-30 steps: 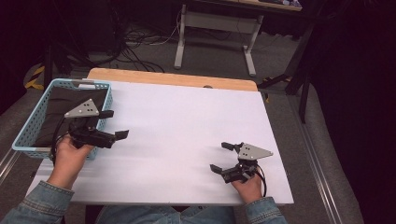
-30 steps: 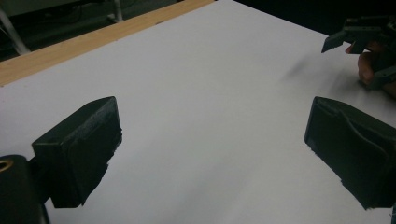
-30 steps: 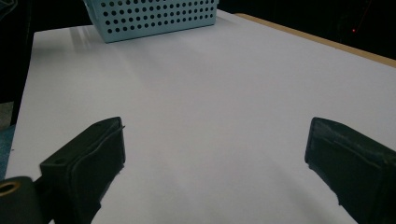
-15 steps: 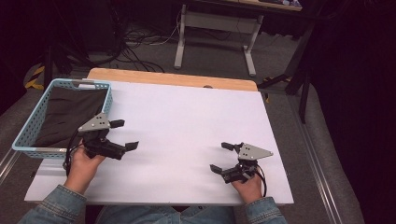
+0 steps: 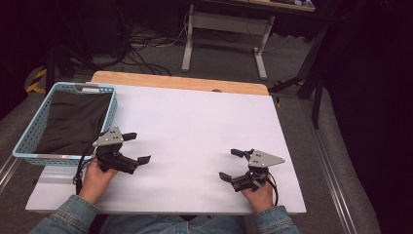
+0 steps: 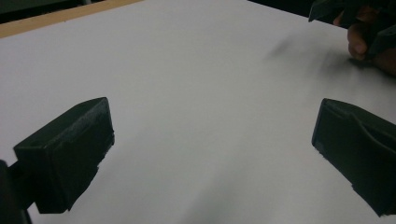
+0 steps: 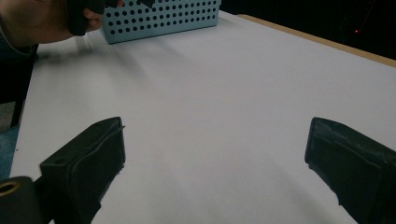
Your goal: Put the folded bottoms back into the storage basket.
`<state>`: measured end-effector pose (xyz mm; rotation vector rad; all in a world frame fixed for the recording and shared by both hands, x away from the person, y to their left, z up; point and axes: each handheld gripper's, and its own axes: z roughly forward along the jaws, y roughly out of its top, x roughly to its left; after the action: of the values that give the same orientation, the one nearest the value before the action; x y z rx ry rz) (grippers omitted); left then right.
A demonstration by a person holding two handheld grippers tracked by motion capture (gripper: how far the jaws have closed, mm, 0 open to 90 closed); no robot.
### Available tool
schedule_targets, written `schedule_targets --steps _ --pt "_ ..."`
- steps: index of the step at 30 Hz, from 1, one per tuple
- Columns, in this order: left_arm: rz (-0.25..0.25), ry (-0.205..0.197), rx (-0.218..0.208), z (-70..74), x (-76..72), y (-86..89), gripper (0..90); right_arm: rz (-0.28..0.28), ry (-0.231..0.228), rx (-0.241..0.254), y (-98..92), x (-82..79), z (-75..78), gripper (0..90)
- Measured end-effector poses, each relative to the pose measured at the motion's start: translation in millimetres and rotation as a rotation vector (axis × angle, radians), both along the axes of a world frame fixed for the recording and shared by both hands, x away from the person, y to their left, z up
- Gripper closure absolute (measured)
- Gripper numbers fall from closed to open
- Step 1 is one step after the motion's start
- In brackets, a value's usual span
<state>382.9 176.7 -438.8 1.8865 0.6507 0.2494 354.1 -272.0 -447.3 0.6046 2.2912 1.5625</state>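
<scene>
My left gripper (image 5: 137, 147) is open just above the white table top (image 5: 195, 126), right of the blue basket (image 5: 113, 108). Its two black jaws stand wide apart with nothing between them, as the left gripper view (image 6: 210, 154) confirms. My right gripper (image 5: 230, 165) is open too, low over the table near the front right, jaws pointing left; the right gripper view (image 7: 215, 168) has bare white surface between its jaws. A dark cloth (image 5: 73, 122) lies inside the basket.
The perforated wall of the basket (image 7: 159, 16) is far off in the right gripper view, beside the person's left hand (image 7: 42, 18). The person's right hand (image 6: 364, 35) is at the top right of the left gripper view. A wooden strip (image 5: 175, 82) edges the table's far side.
My left gripper has moved right and toward the person, from over the basket's near corner onto the white table top. The right gripper has stayed in place.
</scene>
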Motion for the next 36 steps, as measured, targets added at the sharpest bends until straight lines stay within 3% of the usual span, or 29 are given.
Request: schedule_targets --steps 4,7,12,23,36 --pt "-0.011 0.025 0.016 -10.8 1.1 -5.3 0.0 0.006 -0.001 -0.003 0.4 -0.7 0.2 5.5" --pt "-0.012 0.012 0.017 -15.8 0.8 -6.6 0.0 0.008 -0.001 -0.001 0.5 -1.1 0.2 5.5" --pt "-0.011 0.048 0.03 -26.7 1.5 -8.8 0.0 0.014 -0.002 -0.002 0.5 -1.6 0.5 5.5" --pt "-0.015 0.047 0.07 -31.7 1.4 -14.8 0.0 0.021 -0.002 0.0 0.6 -2.2 0.5 5.5" --pt "-0.018 0.055 0.07 -32.2 3.0 -14.3 0.0 0.025 -0.003 0.001 0.7 -2.1 0.6 5.5"
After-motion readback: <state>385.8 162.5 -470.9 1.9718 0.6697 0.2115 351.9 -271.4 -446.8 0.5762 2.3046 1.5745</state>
